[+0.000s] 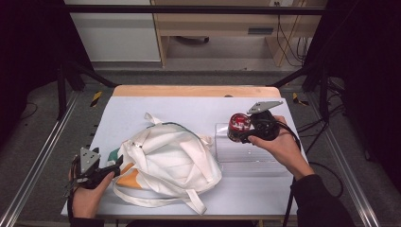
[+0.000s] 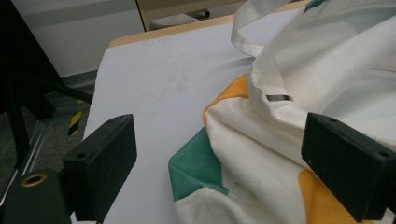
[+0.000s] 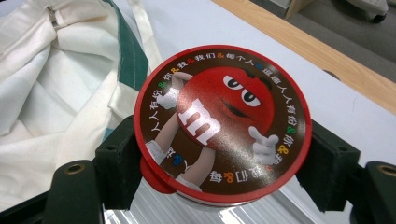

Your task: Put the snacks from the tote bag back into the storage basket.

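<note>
Holding a black two-jaw left gripper (image 1: 115, 164) low at the near left, jaws spread wide, nothing pressed between them. Raising the black two-jaw right gripper (image 1: 239, 128) at mid right, forearm angling in from the bottom, jaws clamping something round.

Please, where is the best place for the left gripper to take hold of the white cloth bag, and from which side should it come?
Probably the bag's near-left corner, where the green and orange patches lie. In the left gripper view that edge sits as a raised fold between the open jaws of the left gripper, so it could close on it by coming in level from the bag's left. The loose straps would only pull slack.
</note>
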Available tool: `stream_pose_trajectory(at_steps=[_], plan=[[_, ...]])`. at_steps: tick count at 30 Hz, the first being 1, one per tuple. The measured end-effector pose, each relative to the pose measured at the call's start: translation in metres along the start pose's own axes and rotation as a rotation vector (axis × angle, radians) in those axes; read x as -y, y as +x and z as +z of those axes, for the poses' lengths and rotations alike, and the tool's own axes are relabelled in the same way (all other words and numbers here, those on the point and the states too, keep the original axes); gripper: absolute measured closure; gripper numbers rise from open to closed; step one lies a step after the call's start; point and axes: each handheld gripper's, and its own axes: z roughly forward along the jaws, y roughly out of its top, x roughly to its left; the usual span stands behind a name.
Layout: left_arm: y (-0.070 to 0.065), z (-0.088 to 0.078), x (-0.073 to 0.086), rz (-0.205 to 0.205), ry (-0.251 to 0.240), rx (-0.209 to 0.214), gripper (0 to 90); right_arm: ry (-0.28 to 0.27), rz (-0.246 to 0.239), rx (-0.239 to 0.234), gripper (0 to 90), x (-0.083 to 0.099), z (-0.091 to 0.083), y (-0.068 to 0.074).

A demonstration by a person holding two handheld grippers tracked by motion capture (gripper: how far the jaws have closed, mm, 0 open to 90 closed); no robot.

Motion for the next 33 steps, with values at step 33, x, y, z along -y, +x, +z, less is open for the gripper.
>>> stream_pose_trajectory(at_steps=[33], plan=[[0.002,0.001,0.000,-0.004,-0.003,0.000,10.4,0.068,-0.048,-0.072,26.1,0.003,0.045,-0.006]])
